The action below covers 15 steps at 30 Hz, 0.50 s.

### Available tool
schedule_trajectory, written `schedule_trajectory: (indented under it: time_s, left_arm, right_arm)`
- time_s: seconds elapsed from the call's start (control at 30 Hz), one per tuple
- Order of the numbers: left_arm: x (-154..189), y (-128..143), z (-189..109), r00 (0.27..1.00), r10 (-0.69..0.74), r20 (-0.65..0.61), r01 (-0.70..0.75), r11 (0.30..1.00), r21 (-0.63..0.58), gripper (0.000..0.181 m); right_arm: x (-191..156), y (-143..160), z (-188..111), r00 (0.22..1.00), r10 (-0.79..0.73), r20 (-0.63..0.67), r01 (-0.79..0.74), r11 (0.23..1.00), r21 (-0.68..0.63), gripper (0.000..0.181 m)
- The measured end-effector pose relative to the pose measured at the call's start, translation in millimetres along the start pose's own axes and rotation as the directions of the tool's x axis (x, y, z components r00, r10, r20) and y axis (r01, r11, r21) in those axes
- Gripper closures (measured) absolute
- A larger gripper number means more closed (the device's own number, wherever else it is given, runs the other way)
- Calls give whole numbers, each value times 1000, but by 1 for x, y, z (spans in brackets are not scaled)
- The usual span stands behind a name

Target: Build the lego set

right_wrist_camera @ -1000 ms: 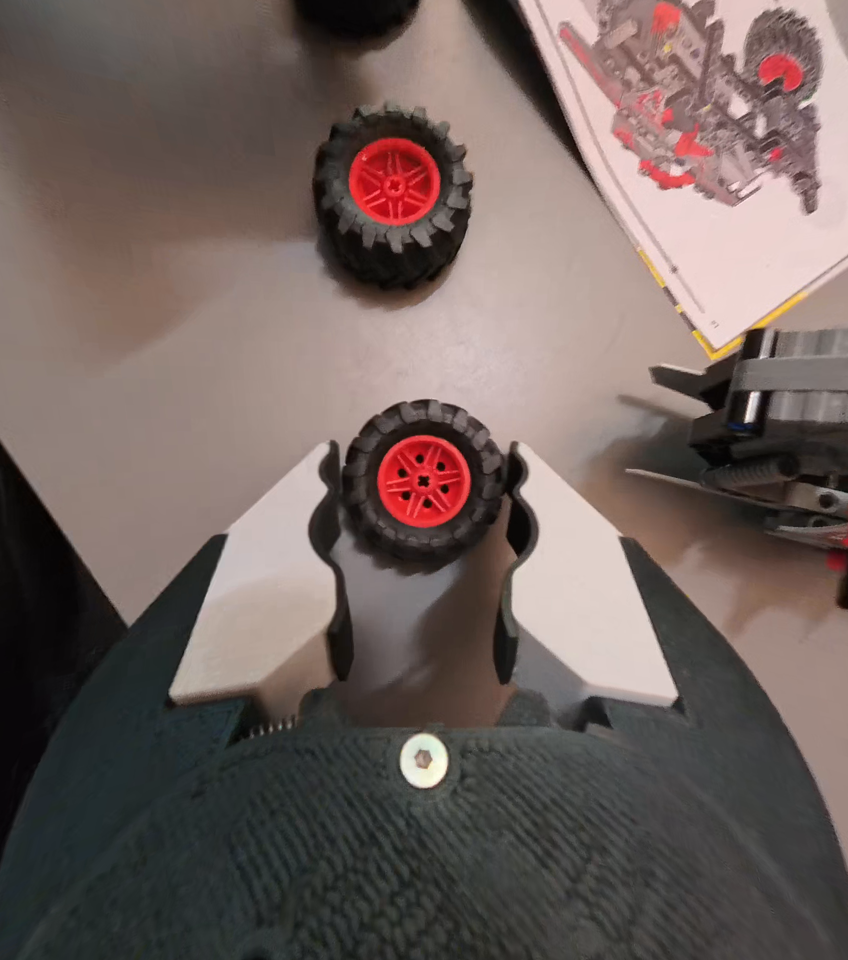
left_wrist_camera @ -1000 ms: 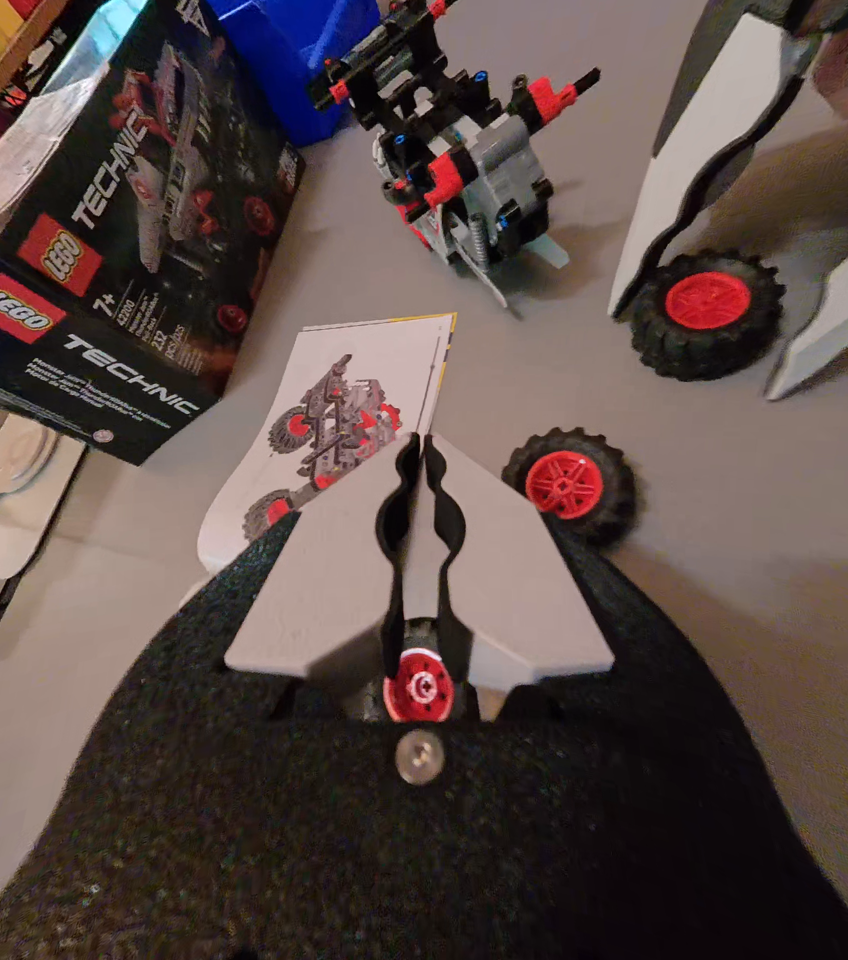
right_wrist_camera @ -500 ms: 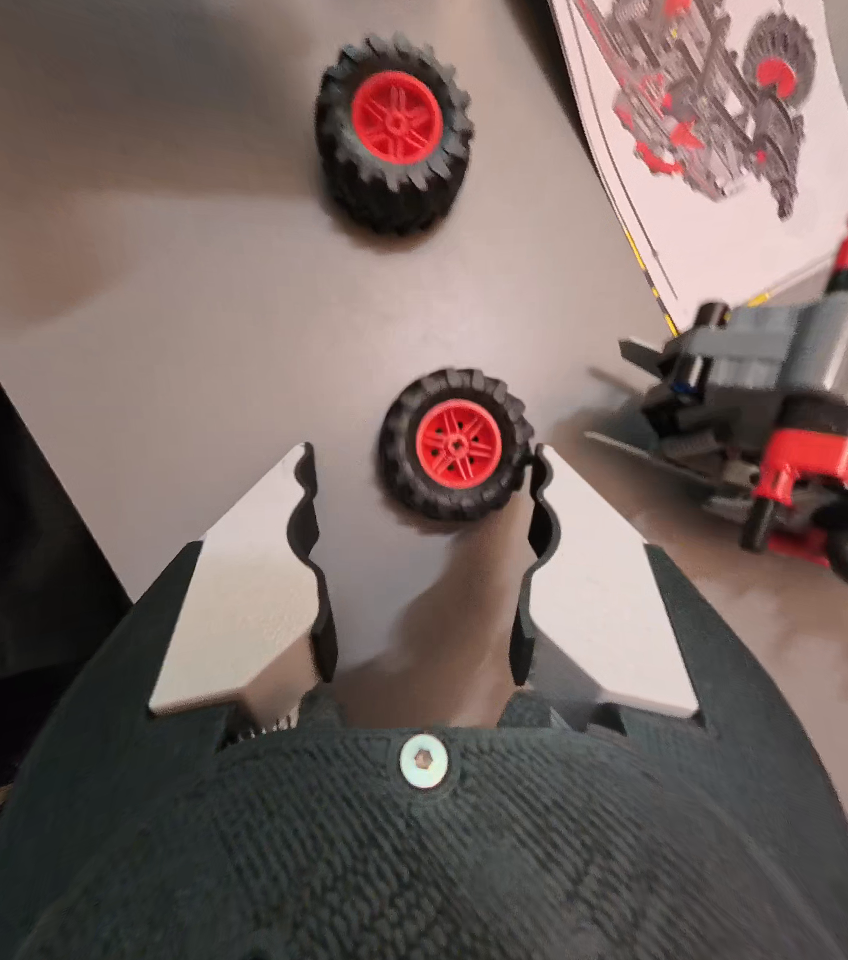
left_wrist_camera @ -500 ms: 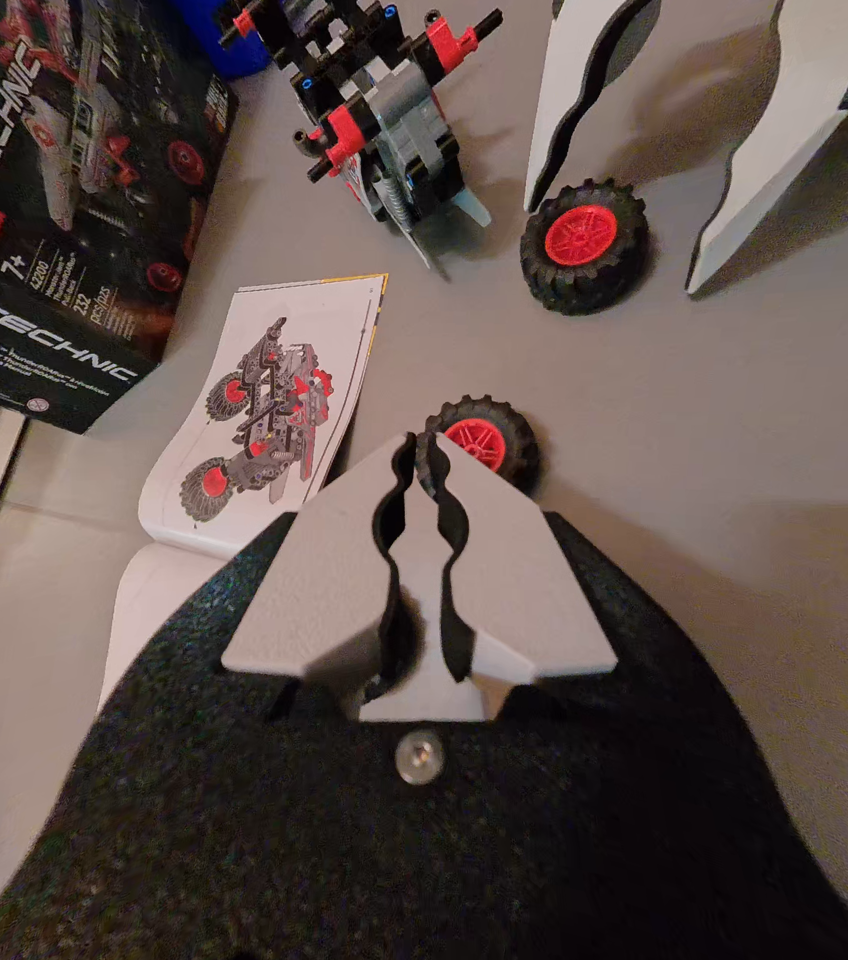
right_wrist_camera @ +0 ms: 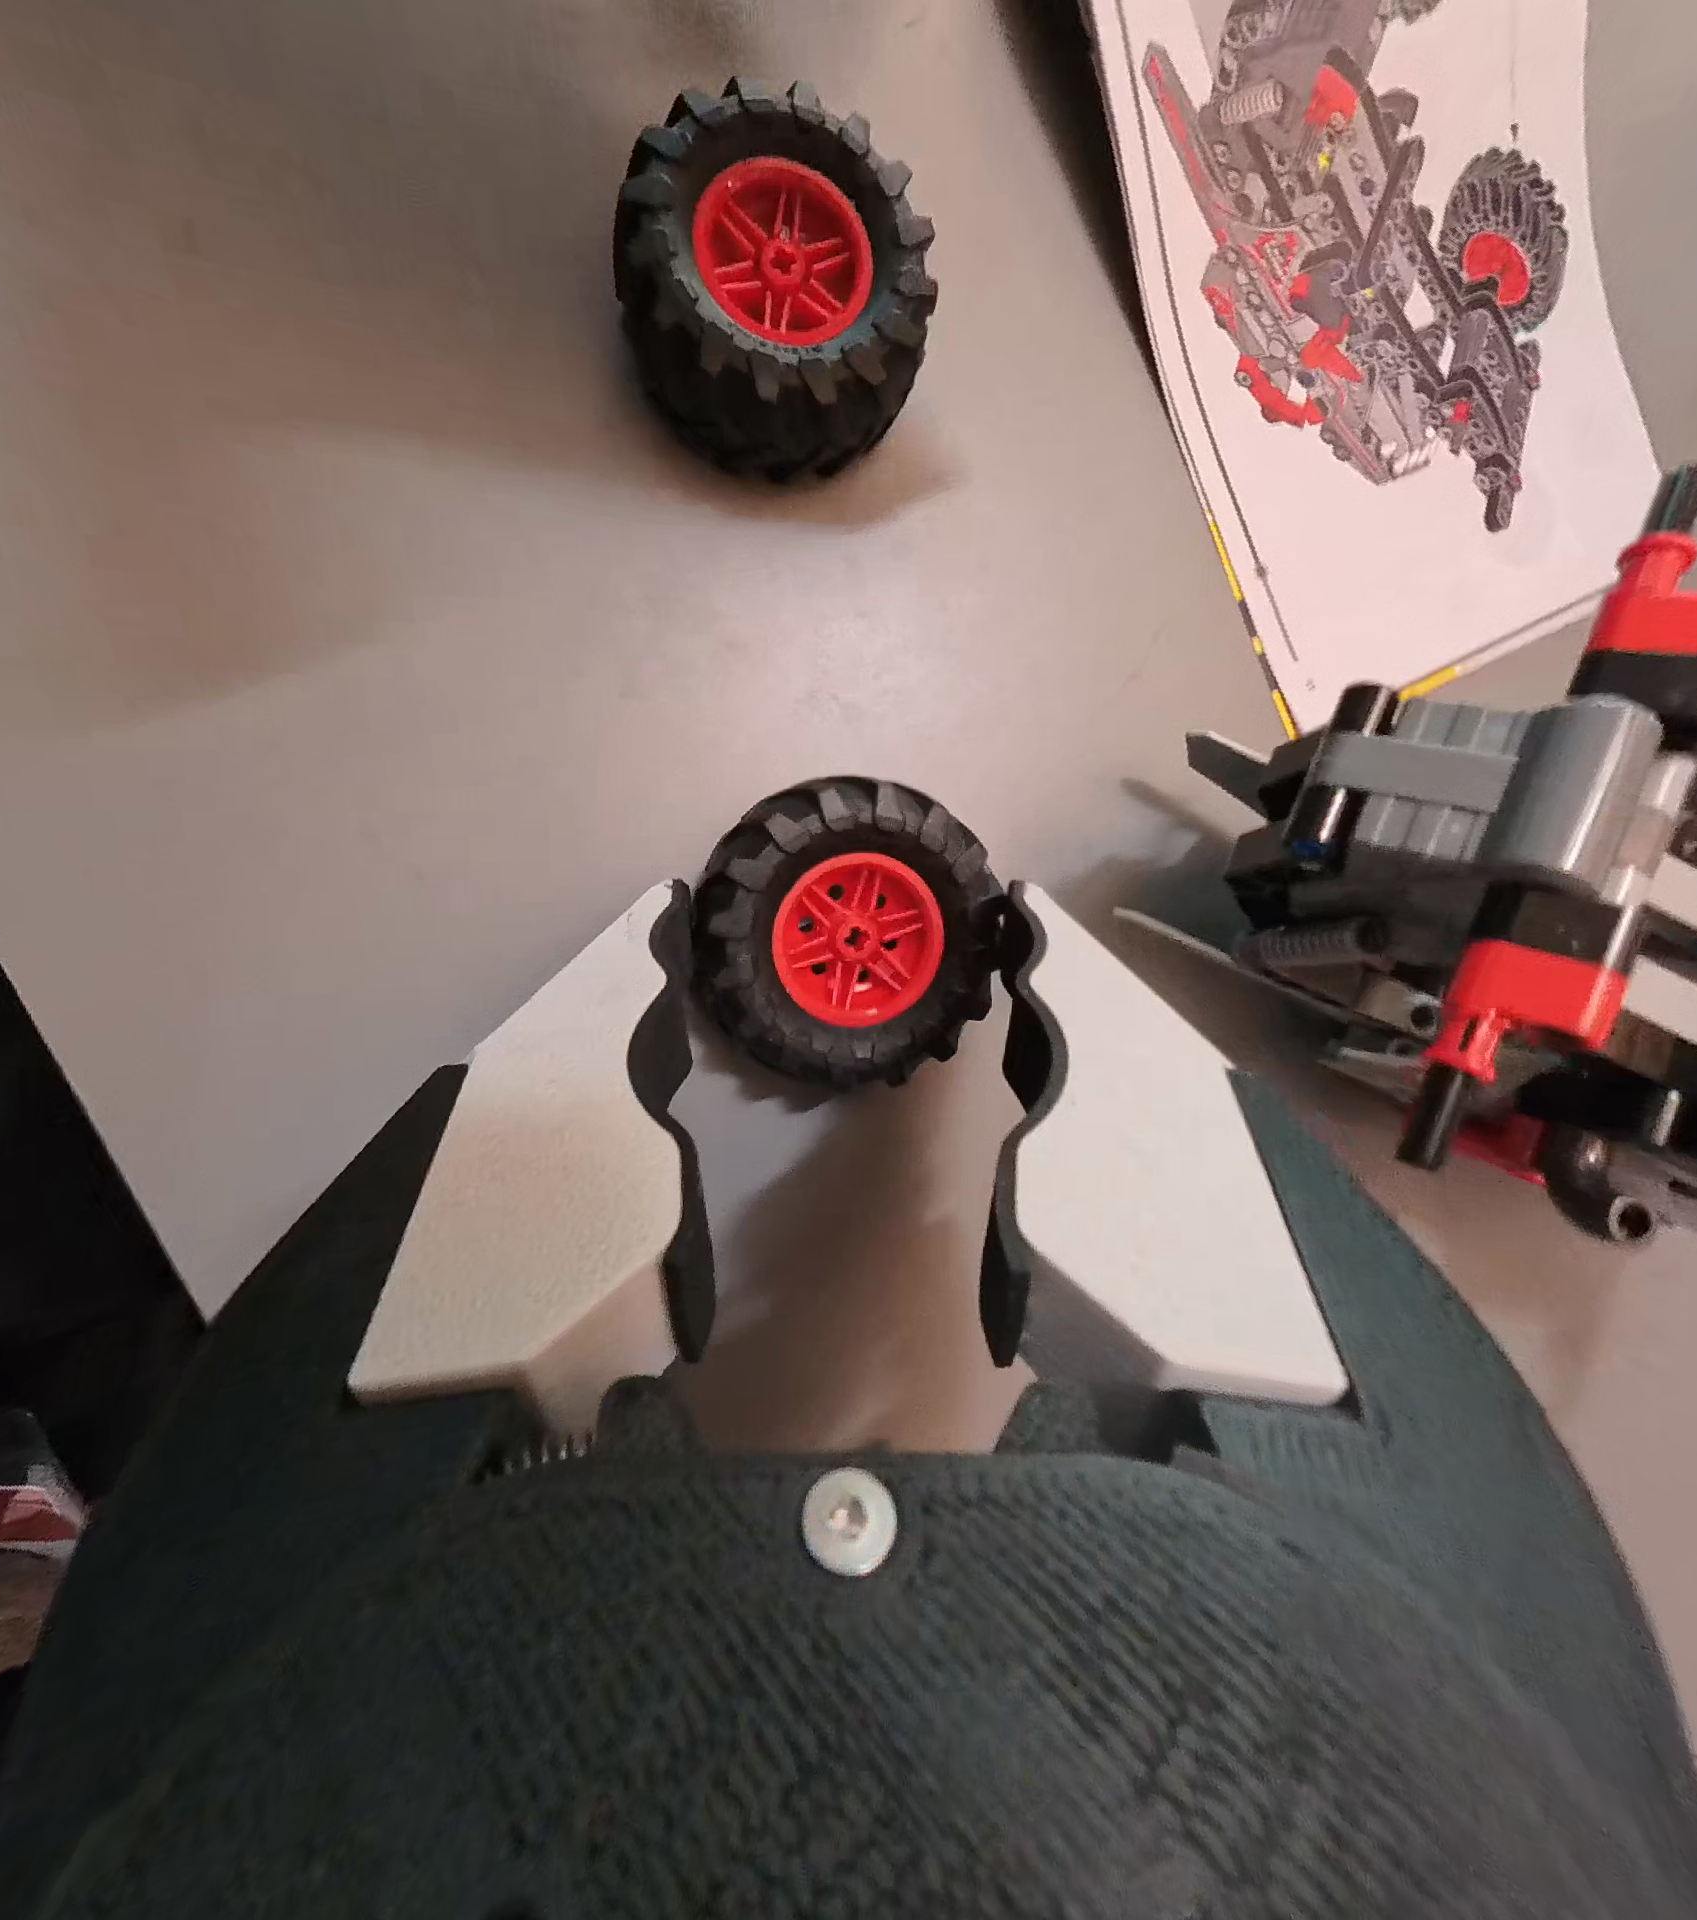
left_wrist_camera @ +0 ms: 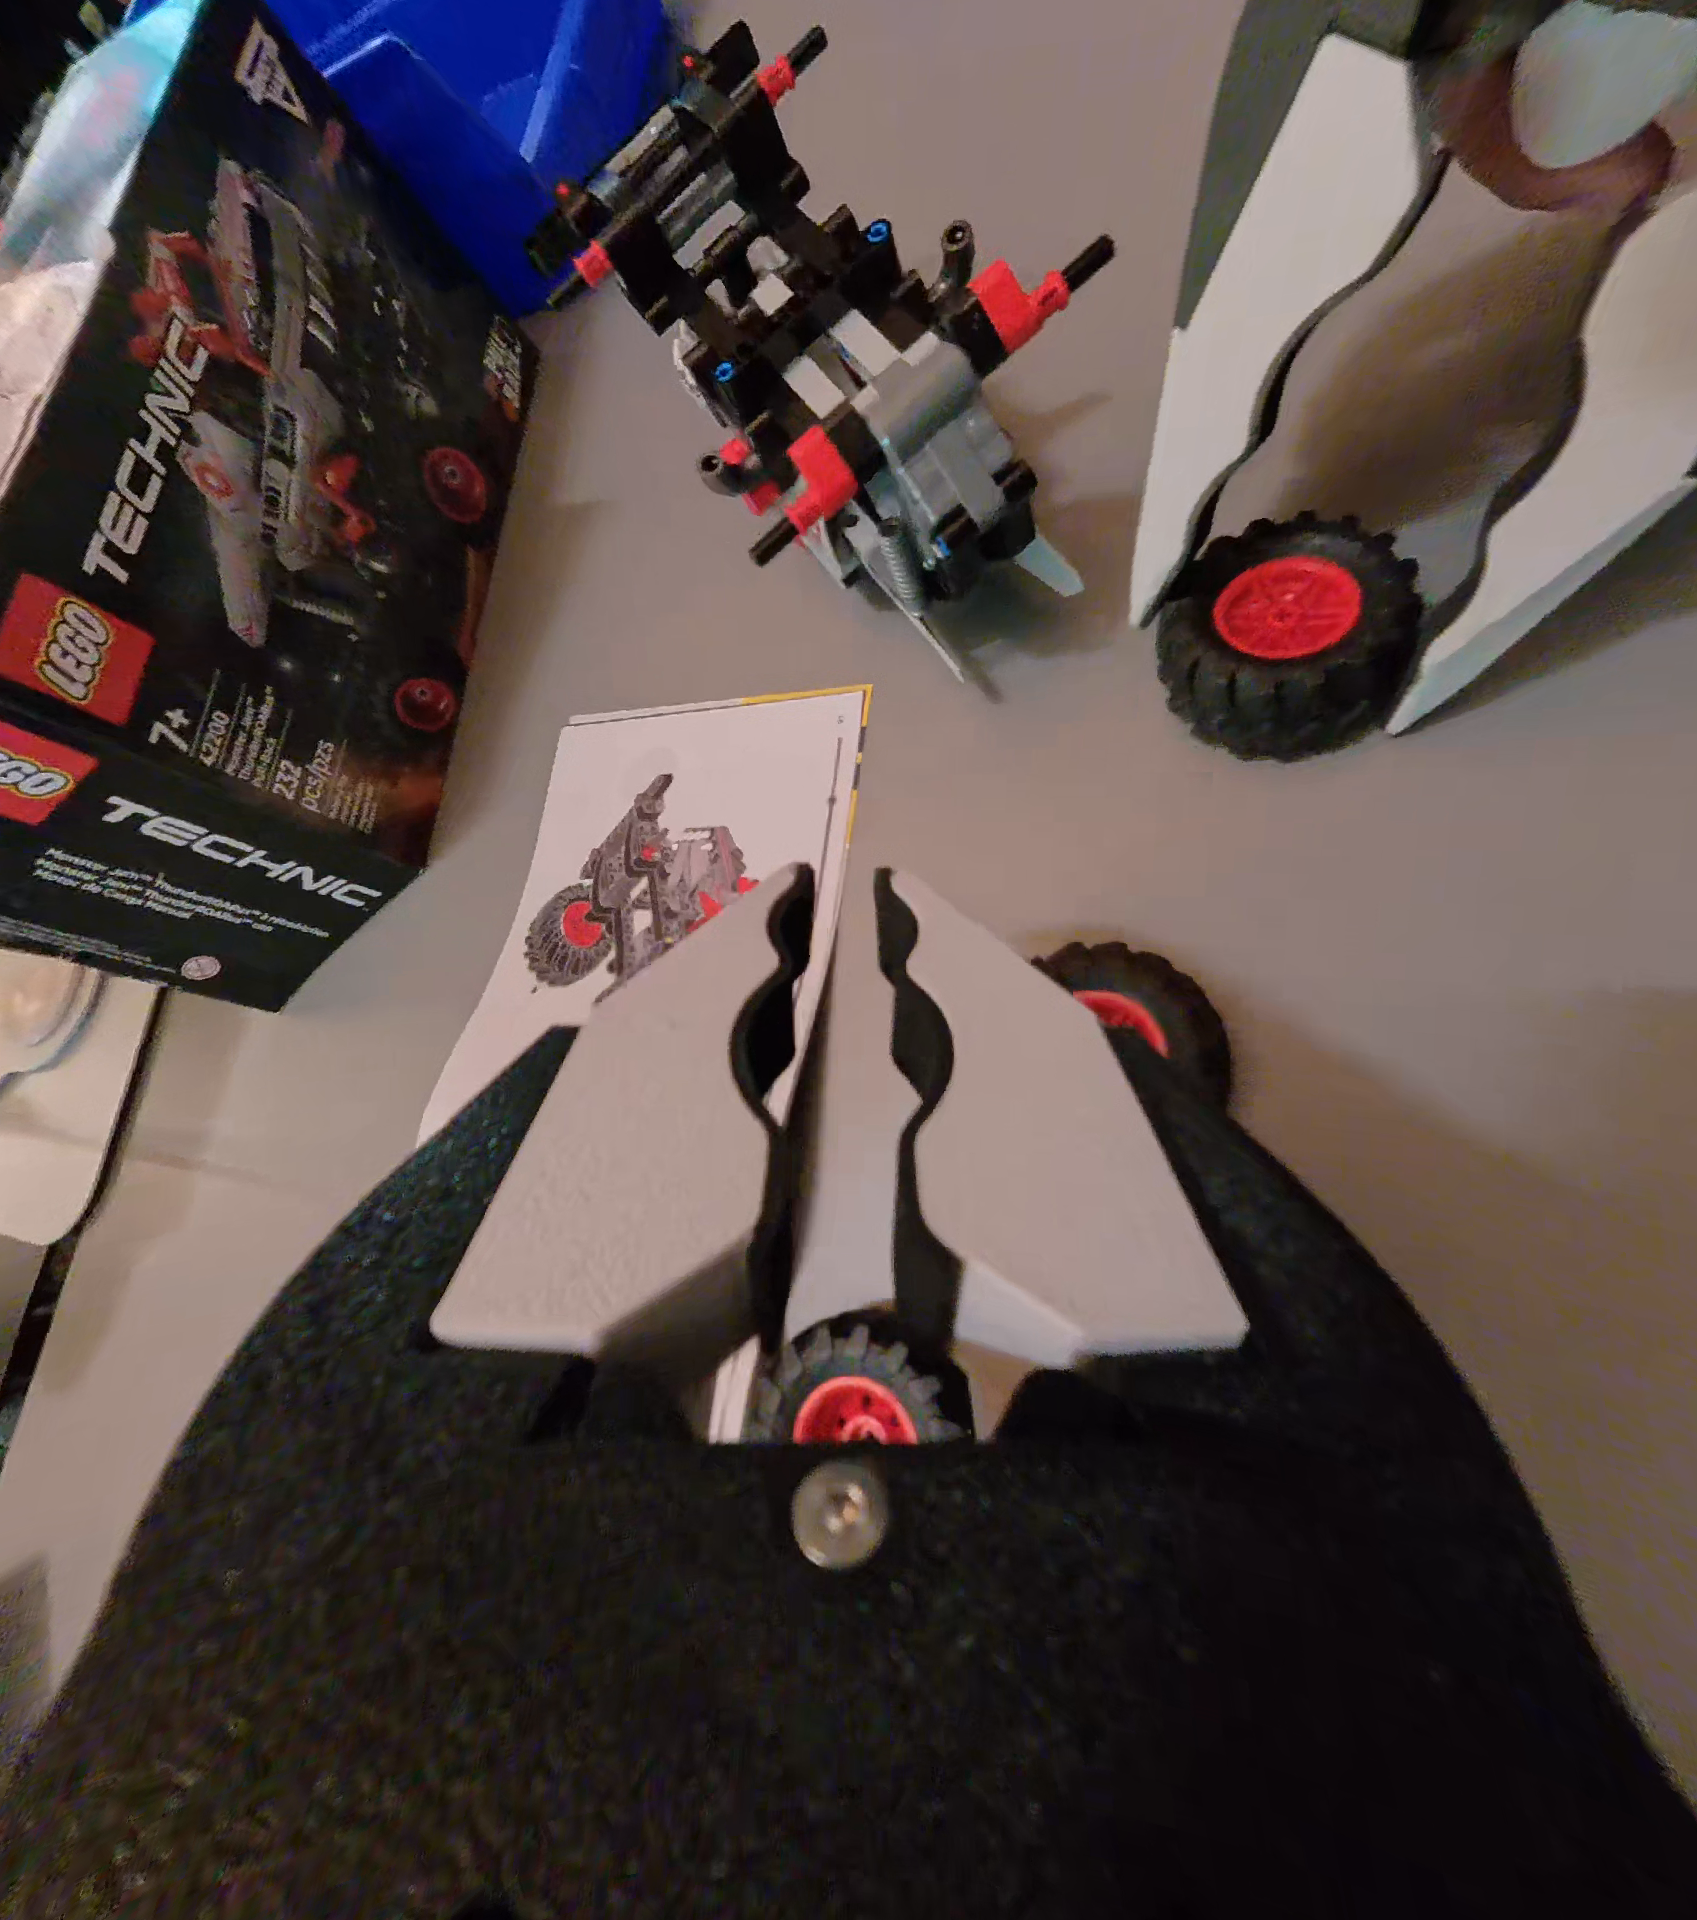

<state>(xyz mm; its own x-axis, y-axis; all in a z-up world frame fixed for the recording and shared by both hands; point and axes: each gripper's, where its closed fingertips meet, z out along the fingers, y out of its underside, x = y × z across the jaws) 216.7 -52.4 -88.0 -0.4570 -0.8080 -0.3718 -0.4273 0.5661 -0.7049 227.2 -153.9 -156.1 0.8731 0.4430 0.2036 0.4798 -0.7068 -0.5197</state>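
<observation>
A partly built black, grey and red Lego chassis (left_wrist_camera: 854, 395) stands on the grey table and also shows in the right wrist view (right_wrist_camera: 1550, 935). My right gripper (right_wrist_camera: 839, 904) is closed on a small red-hubbed wheel (right_wrist_camera: 859, 940) that lies flat on the table, its fingertips against the tyre on both sides. It also shows in the left wrist view (left_wrist_camera: 1275, 675). My left gripper (left_wrist_camera: 842, 883) is shut to a narrow gap with nothing between its tips. A second wheel (left_wrist_camera: 1135, 1008) lies behind its right finger. A third wheel (left_wrist_camera: 854, 1392) shows below the finger bases.
The instruction booklet (left_wrist_camera: 709, 831) lies open left of my left gripper. The dark set box (left_wrist_camera: 200, 520) and a blue bin (left_wrist_camera: 491, 114) stand at the far left. A larger loose wheel (right_wrist_camera: 776, 270) lies ahead of my right gripper. The table edge (right_wrist_camera: 44, 935) runs along its left. The grippers' ends are close to 12 centimeters from one another.
My right gripper opened wide half a second ago and has closed back around the small wheel. My left gripper has pulled back, and the wheel under its base shows again.
</observation>
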Motion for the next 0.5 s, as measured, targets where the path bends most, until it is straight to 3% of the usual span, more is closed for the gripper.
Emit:
schedule_trajectory:
  time_s: [0.17, 0.3, 0.43, 0.5]
  left_arm:
    - [-7, 8, -6, 995, -78, -59, 79, 997, 18, 167]
    - [11, 31, -10, 965, -173, -195, 165, 984, -60, 141]
    - [36, 36, -13, 927, -245, -283, 212, 967, -143, 114]
    - [49, 39, -11, 919, -252, -304, 194, 959, -207, 113]
  right_arm:
    - [-1, 6, -13, 999, 28, -22, -27, 999, 39, 123]
    - [-2, 16, -8, 1000, 29, -9, -30, 999, -23, 107]
    - [-2, 10, -3, 997, 67, 28, -66, 998, -5, 105]
    - [5, 10, -2, 998, 68, -3, -68, 997, -23, 100]
